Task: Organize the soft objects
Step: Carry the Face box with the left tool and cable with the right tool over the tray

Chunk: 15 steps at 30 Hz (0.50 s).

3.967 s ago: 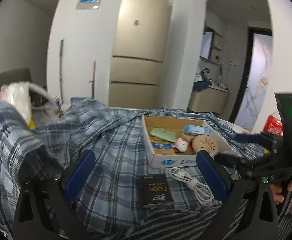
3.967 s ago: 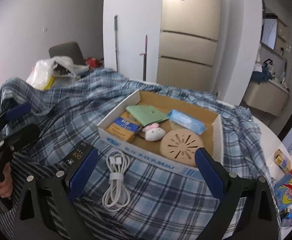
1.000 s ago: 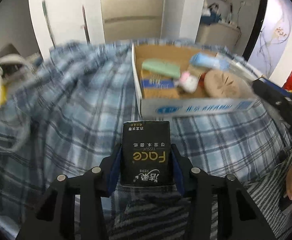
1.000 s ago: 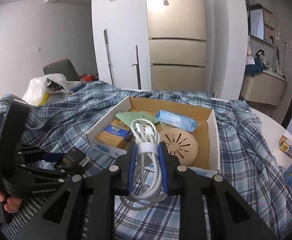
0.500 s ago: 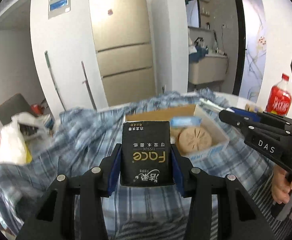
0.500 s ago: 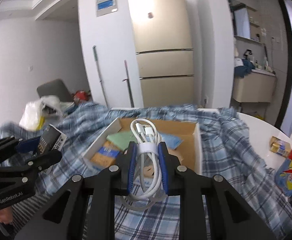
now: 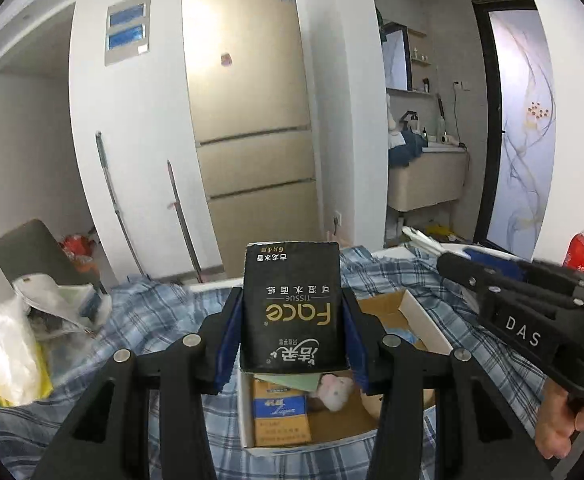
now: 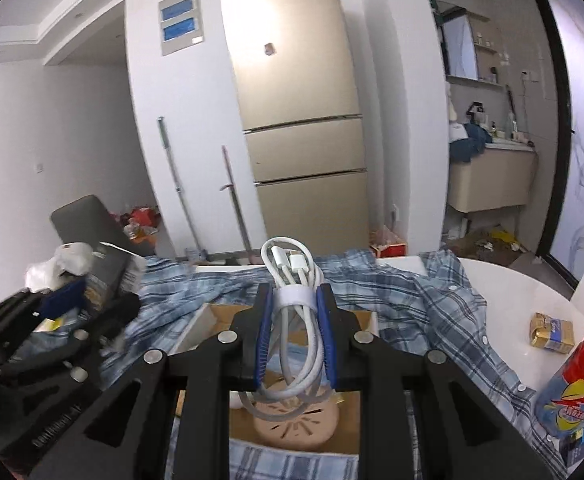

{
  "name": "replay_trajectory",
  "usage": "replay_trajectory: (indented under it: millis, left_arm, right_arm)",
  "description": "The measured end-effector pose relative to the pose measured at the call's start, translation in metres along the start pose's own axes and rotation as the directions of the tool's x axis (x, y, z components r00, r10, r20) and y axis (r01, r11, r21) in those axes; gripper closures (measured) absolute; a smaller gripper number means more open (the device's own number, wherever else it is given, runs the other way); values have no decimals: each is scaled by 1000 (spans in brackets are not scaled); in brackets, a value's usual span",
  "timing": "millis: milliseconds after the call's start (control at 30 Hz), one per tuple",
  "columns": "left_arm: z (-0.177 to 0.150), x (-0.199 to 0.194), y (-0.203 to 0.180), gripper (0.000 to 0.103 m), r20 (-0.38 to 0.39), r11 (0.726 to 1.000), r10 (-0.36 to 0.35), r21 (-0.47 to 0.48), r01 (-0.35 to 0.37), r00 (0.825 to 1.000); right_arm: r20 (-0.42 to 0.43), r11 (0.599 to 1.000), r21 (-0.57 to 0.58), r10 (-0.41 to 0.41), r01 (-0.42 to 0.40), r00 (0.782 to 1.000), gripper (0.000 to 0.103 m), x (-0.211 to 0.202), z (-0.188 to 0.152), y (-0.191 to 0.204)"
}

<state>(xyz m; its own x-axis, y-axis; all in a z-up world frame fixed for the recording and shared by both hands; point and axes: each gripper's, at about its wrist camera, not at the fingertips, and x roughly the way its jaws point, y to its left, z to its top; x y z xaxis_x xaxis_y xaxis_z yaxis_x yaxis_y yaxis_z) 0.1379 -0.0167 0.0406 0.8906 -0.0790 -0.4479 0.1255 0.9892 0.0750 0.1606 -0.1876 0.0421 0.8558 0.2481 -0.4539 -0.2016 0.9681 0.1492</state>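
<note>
My left gripper (image 7: 292,316) is shut on a black "Face" tissue pack (image 7: 292,308) and holds it up above the cardboard box (image 7: 423,316). My right gripper (image 8: 293,312) is shut on a coiled white charging cable (image 8: 292,280) and holds it over the same box (image 8: 196,324). The box lies on a blue plaid shirt (image 7: 152,320) and holds a blue-yellow packet (image 7: 280,416), a green pouch (image 7: 292,380), a small pink plush (image 7: 333,390) and a round tan disc (image 8: 295,428). The right gripper shows at the right of the left wrist view (image 7: 531,300).
A white plastic bag (image 7: 12,340) lies at the left. A red-labelled bottle (image 8: 583,372) and a small gold packet (image 8: 551,332) stand on the white table (image 8: 503,280) at the right. A grey chair (image 8: 84,220) and a fridge (image 8: 303,120) stand behind.
Both grippers have lifted higher and moved forward with their loads. The box now sits right under the tissue pack and the cable.
</note>
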Motion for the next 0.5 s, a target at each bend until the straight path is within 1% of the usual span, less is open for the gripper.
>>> replay_trajectory:
  millis: [33,100,167,267,333,400,433,500]
  left_arm:
    - [-3,7,0,55,-14,1000,-6,-5,5,1000]
    - [-10,16,-1,55,-28,1000,-13,-3,13,1000]
    - [-21,27,-2,55,-45,1000,-22,3,22,999]
    - [-36,40,-4,55,-77,999,-32,-6,32,997]
    - [-45,49,-5,55,-107,999,-41,1,42,993]
    - [-54,57,-7,55,-117,999,-28,21,31,993]
    - [-58,59,-7,55,-122,999,-26,18,28,992]
    - [-68,69,-8,55,-152,999,-50,10,52,987]
  right_arm:
    - [-17,1000,21,2,-2,1000,82,6,-3,-7]
    - [-93,998,62,2,3,996,82,24,-13,-21]
    - [-152,998,56,-22,31,988,82,41,-25,-30]
    - [-187,998,29,-55,62,981,82,54,-41,-36]
    - [-232,997,59,-26,41,972,82,62,-46,-42]
    - [-252,997,80,-4,25,968,82,67,-48,-45]
    - [-258,997,72,-7,27,966,82,69,-49,-46]
    - [-272,997,63,-23,41,962,82,72,-53,-47]
